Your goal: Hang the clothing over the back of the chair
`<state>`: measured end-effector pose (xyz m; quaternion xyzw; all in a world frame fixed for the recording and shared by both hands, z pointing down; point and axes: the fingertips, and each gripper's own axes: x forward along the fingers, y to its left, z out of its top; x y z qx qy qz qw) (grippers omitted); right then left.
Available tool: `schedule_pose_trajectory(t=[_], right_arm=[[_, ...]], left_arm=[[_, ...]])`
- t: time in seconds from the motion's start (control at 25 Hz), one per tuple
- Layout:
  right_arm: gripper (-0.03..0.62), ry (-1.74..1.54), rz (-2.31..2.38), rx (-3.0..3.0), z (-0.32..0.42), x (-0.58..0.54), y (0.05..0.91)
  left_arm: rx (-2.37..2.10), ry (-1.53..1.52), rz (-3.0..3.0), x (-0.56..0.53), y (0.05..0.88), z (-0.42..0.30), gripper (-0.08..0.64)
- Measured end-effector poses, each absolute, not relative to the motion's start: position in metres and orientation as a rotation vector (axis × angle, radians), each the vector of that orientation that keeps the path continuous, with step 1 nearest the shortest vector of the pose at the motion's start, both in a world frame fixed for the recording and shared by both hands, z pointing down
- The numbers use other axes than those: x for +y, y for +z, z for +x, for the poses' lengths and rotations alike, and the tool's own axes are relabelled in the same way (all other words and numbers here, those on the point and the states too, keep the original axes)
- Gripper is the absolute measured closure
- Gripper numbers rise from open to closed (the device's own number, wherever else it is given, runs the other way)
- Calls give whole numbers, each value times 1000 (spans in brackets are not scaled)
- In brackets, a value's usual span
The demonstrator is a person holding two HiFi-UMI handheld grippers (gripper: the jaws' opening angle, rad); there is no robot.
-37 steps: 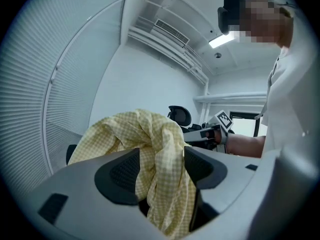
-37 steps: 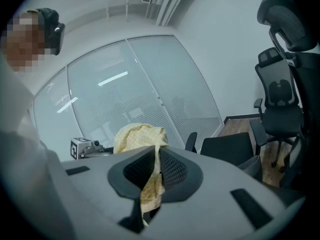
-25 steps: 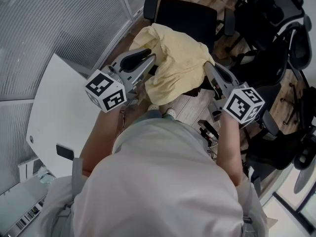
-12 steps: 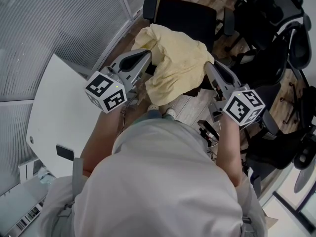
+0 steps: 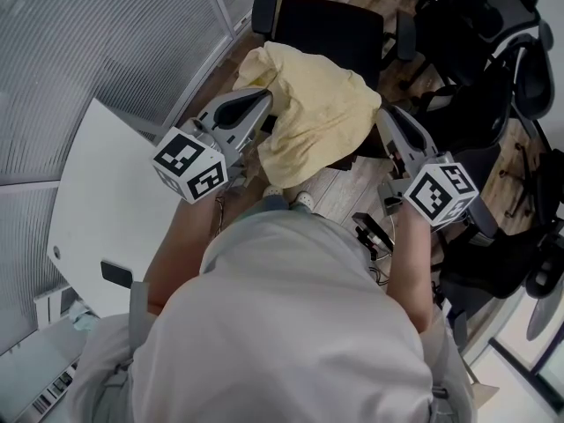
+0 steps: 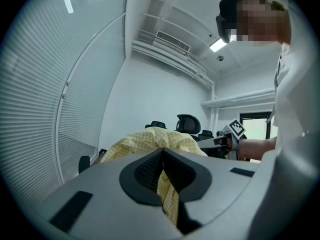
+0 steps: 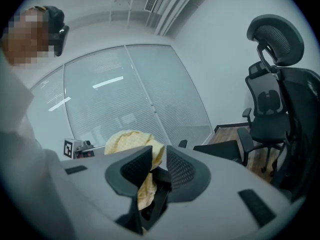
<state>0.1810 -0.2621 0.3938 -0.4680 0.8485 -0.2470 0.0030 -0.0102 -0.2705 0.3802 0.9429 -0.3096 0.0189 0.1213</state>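
While the left gripper (image 5: 266,104) had just pressed its jaws together on a fold of the yellow clothing (image 5: 313,104), the right gripper (image 5: 386,115) had been opening, and its jaws stood apart with cloth hanging loose between them. The clothing lay heaped over the near edge of the black chair (image 5: 330,26), seemingly its back, so the hanging looked nearly done, with only one side let go. No container showed in any view.

- The yellow garment (image 5: 313,104) is covering the chair's (image 5: 330,29) backrest just beyond the left gripper's (image 5: 266,98) fingers.
- Between the right gripper's (image 7: 159,153) jaws, which have just been opening, the garment's lower end is dropping out of sight behind the gripper body.
- The mesh chairs (image 5: 529,69) to the right of the right fingers are being cut off by the picture's edge.
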Motion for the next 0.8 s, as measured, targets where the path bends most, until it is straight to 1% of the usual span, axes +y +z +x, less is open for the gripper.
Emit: schedule_pose_trajectory(t=[0.44,0.8], right_arm=[[512,-666,-1589,2577,208,-263,380],[521,-485,-1549,2546,205,-257,350]], left_arm=[[-920,67,2771,-269,377,-10,545],[-1034,1,2809,-272,359,-20,546]])
